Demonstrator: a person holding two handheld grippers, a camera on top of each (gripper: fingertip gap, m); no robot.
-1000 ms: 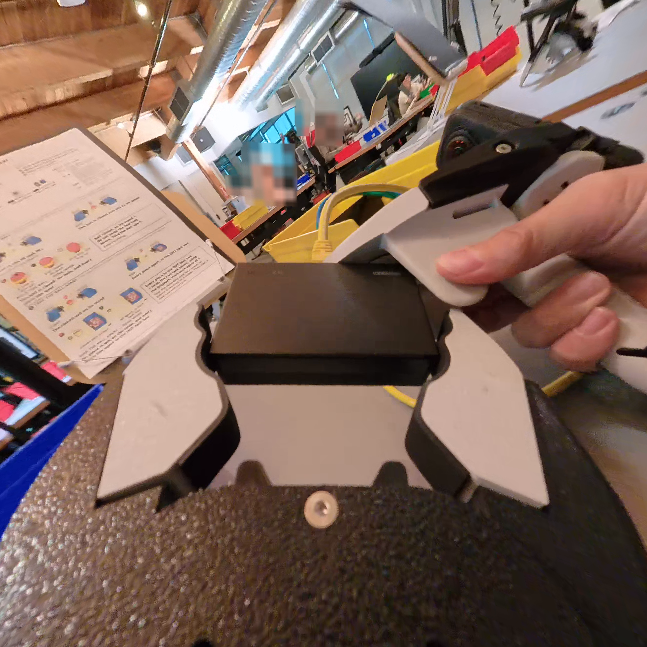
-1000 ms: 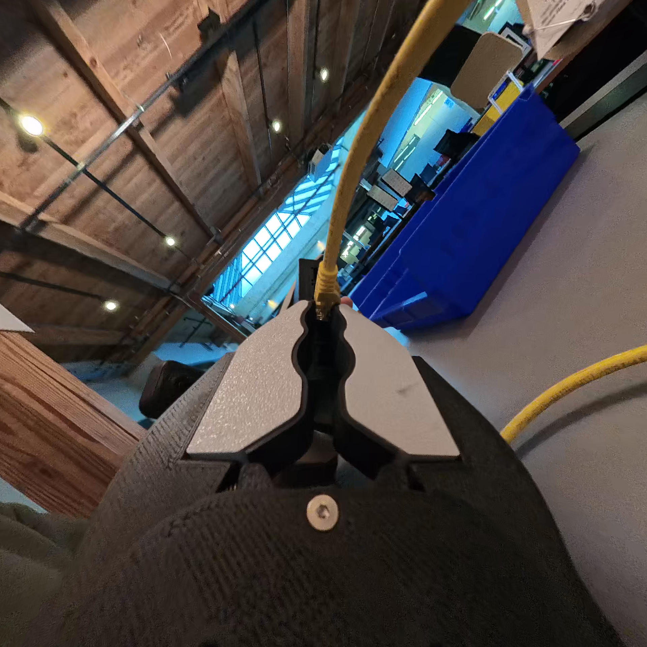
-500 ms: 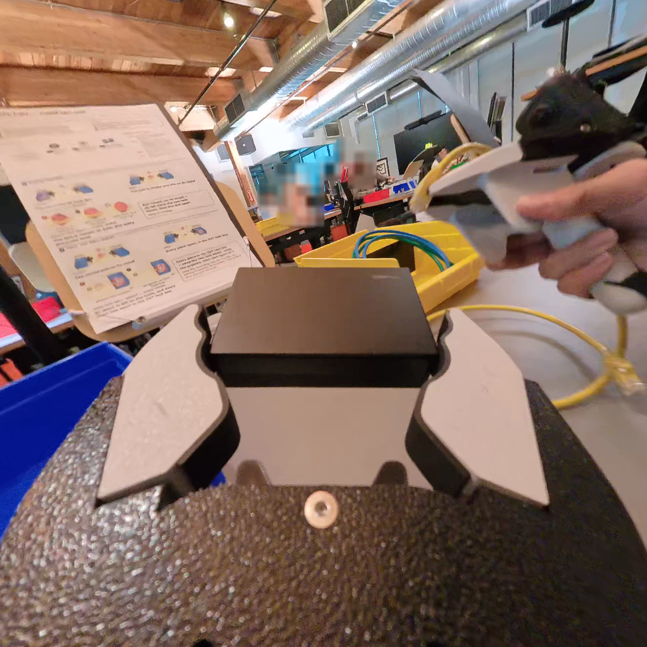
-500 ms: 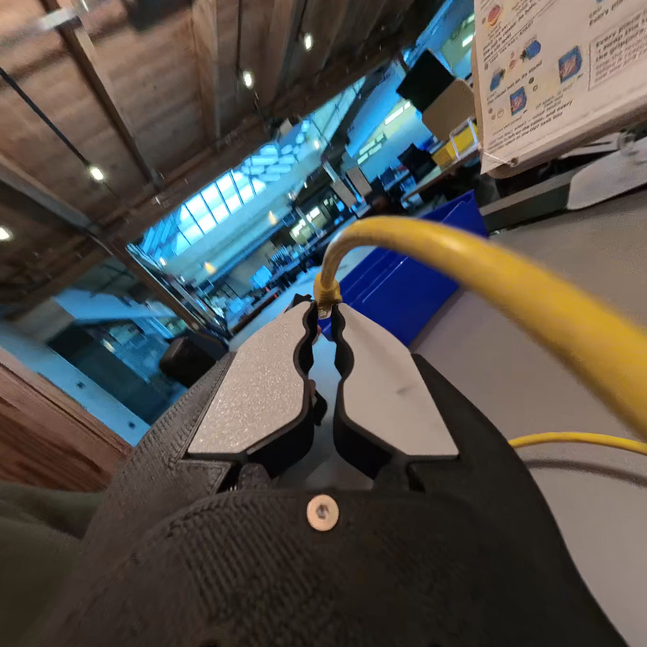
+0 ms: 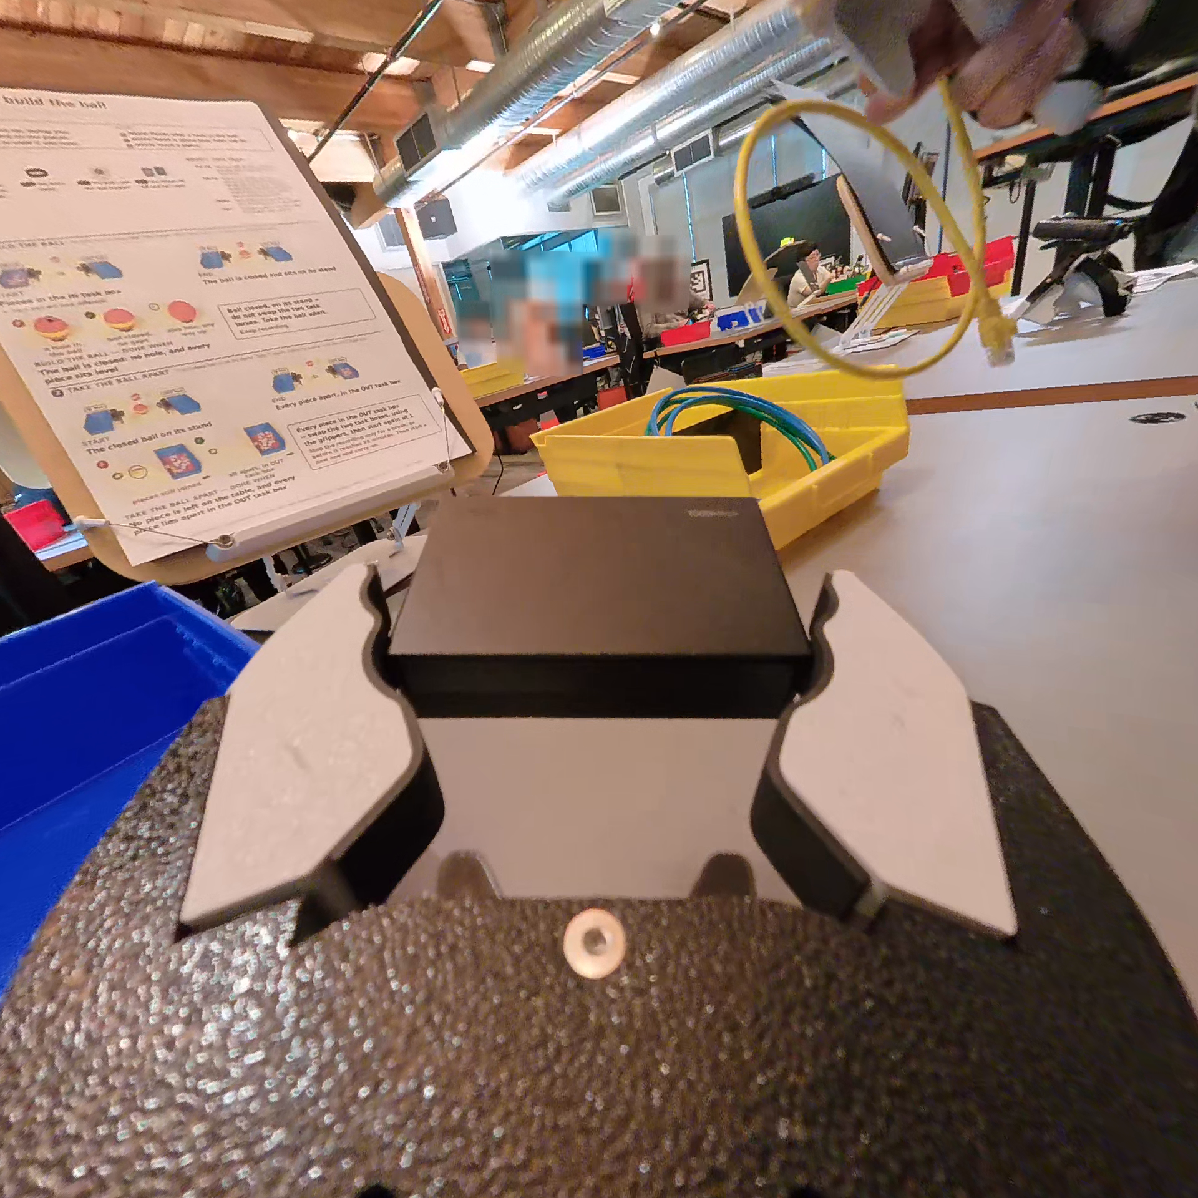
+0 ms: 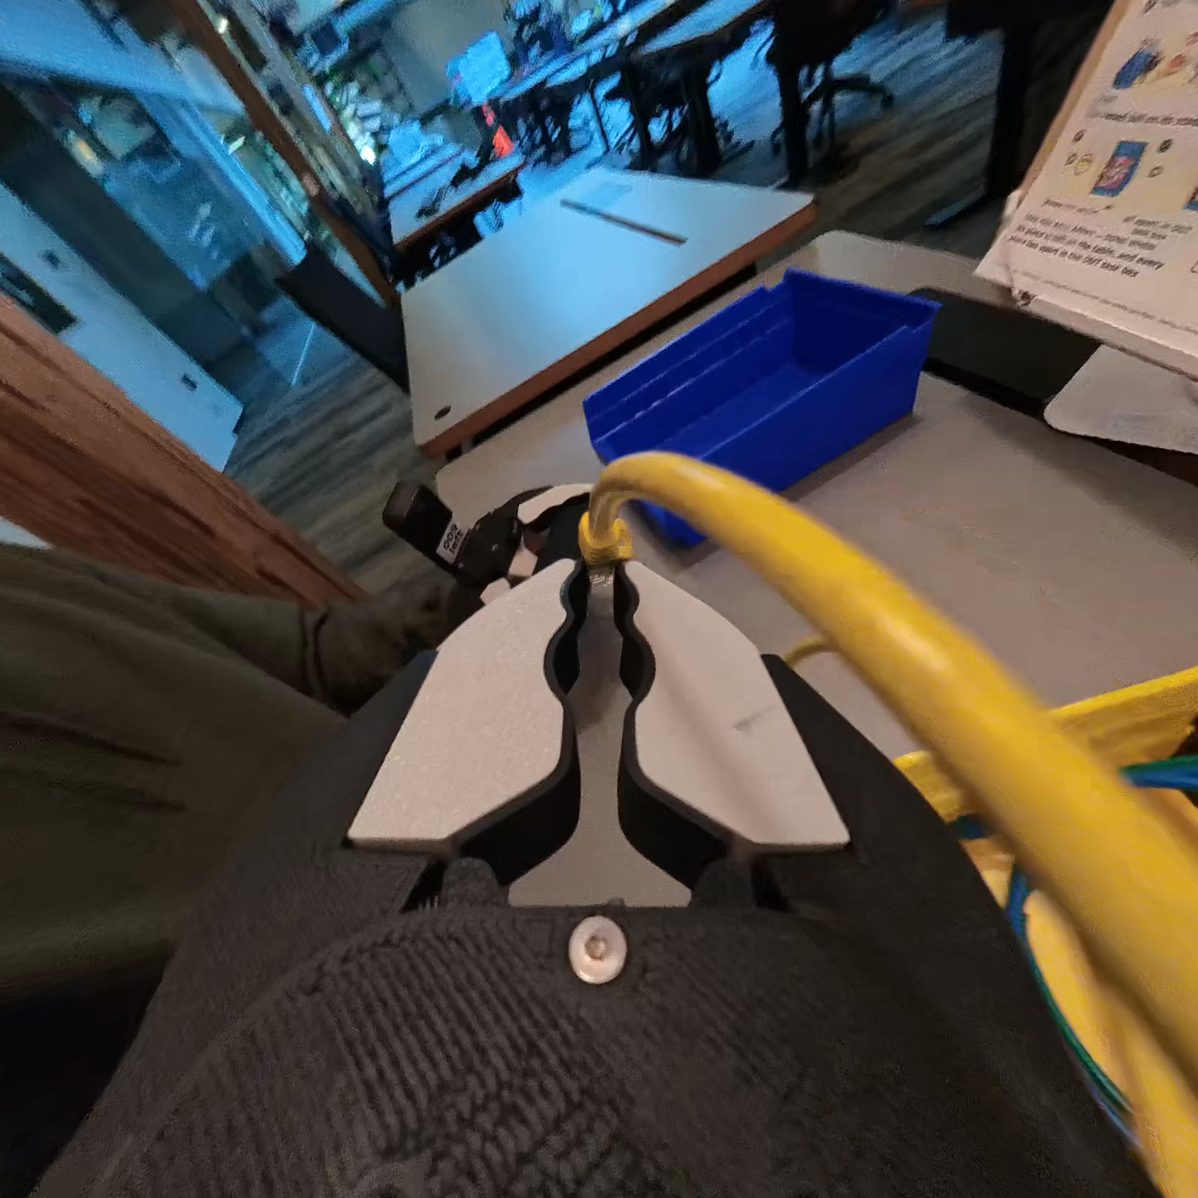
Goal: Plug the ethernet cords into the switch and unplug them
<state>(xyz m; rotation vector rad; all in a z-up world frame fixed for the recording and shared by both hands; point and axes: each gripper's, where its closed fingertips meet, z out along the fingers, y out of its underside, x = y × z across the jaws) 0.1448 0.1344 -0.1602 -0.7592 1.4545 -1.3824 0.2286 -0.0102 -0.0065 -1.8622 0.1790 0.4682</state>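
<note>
My left gripper (image 5: pixel 599 622) is shut on the black switch (image 5: pixel 596 577), holding it by its two sides above the grey table. My right gripper (image 6: pixel 599 570) is shut on the plug end of a yellow ethernet cord (image 6: pixel 907 655), pinched at the fingertips. In the left wrist view that cord (image 5: pixel 765 285) hangs in a loop high at the upper right, and its free plug (image 5: pixel 997 337) dangles in the air. The right gripper itself shows there only as a blur at the top edge (image 5: pixel 959 45). The switch's ports are hidden.
A yellow bin (image 5: pixel 732 447) holding blue and green cords stands behind the switch, and shows at the right in the right wrist view (image 6: pixel 1141 726). A blue bin (image 5: pixel 71 706) sits at the left (image 6: pixel 765 389). An instruction sheet on a stand (image 5: pixel 194 324) is at the back left.
My right gripper has lifted the yellow cord up and away from the switch; the cord now hangs free off the table. My left gripper has tilted level, still holding the switch.
</note>
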